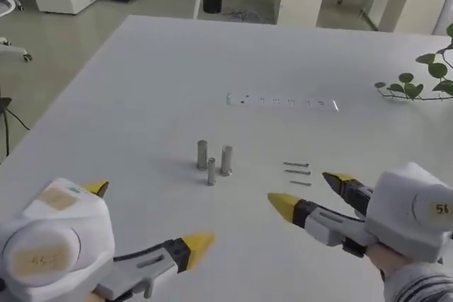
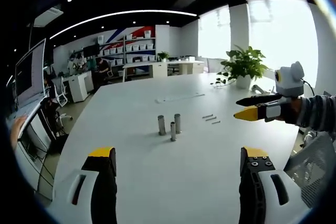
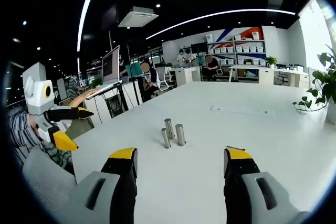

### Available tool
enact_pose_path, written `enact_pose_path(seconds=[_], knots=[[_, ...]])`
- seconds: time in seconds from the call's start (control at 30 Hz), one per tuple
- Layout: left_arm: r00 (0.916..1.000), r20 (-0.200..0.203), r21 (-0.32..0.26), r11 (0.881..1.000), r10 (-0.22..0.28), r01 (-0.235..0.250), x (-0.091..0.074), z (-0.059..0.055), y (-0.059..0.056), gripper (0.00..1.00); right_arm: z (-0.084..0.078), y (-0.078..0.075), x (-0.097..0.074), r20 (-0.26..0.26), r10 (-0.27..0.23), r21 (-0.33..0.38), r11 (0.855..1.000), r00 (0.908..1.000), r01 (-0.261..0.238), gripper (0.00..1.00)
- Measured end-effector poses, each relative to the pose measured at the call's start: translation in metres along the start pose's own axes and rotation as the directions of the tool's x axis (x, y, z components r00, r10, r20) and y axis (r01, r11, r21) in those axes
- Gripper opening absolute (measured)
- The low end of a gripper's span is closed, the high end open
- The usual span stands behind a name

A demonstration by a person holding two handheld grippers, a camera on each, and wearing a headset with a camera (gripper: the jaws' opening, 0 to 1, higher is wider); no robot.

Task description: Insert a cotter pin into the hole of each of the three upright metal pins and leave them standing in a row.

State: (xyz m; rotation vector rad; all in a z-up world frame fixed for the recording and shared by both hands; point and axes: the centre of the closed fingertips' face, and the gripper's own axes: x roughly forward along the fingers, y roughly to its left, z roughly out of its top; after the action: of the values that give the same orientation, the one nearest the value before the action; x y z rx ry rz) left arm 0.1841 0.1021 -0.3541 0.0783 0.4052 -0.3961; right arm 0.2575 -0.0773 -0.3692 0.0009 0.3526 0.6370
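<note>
Metal pins [image 1: 212, 162] stand clustered on the desk [image 1: 141, 83], cotter pins [image 1: 297, 172] lying at their 3 o'clock; my left gripper [image 1: 150, 213] at 7 and right gripper [image 1: 308, 190] at 5 o'clock hover, jaws released and empty, apparently readied for picking.

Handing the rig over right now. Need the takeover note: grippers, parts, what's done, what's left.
Left gripper: open, empty, near side of the table.
Right gripper: open, empty, close to the cotter pins but not touching them.
Three metal pins: upright mid-table, in a tight cluster rather than a row.
Three cotter pins: lying flat, to the right of the metal pins in the head view.
Done: nothing inserted.
Left: all three insertions, then line the pins up.
</note>
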Motion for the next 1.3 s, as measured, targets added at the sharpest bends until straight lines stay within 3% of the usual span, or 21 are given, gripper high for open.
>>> enact_pose_path(seconds=[0.17, 0.37, 0.43, 0.5, 0.53, 0.7, 0.93, 1.3], knots=[[0.9998, 0.016, -0.008, 1.0, 0.015, -0.015, 0.003, 0.0, 0.003, 0.95, 0.001, 0.014, 0.027, -0.016, 0.077, -0.054, 0.995, 0.9969, -0.078, 0.59], [0.9998, 0.006, 0.007, 1.0, 0.021, -0.021, 0.011, 0.0, 0.009, 0.92, 0.0, 0.022, 0.059, -0.037, 0.12, -0.092, 0.988, 0.9921, -0.123, 0.52], [0.9989, 0.04, -0.004, 1.0, 0.025, -0.025, 0.012, 0.004, 0.011, 0.91, -0.005, 0.028, 0.069, -0.057, 0.165, -0.104, 0.98, 0.9846, -0.171, 0.5], [0.9952, 0.096, -0.023, 1.0, 0.021, -0.019, 0.014, 0.012, 0.012, 0.88, -0.011, 0.029, 0.078, -0.075, 0.168, -0.113, 0.978, 0.983, -0.175, 0.49], [0.9942, 0.105, -0.032, 0.999, 0.02, -0.017, 0.014, 0.013, 0.012, 0.88, -0.013, 0.031, 0.083, -0.081, 0.18, -0.123, 0.974, 0.9804, -0.189, 0.47], [0.9975, 0.068, -0.028, 0.999, 0.018, -0.016, 0.023, 0.006, 0.018, 0.86, -0.024, 0.035, 0.111, -0.096, 0.196, -0.113, 0.972, 0.9758, -0.207, 0.39], [0.9986, 0.05, -0.008, 1.0, 0.019, -0.018, 0.031, 0.002, 0.022, 0.85, -0.029, 0.039, 0.14, -0.115, 0.208, -0.152, 0.963, 0.9714, -0.224, 0.33], [0.9989, 0.045, 0.005, 1.0, 0.01, -0.011, 0.036, 0.001, 0.025, 0.81, -0.041, 0.046, 0.167, -0.139, 0.217, -0.154, 0.959, 0.9663, -0.237, 0.18]])
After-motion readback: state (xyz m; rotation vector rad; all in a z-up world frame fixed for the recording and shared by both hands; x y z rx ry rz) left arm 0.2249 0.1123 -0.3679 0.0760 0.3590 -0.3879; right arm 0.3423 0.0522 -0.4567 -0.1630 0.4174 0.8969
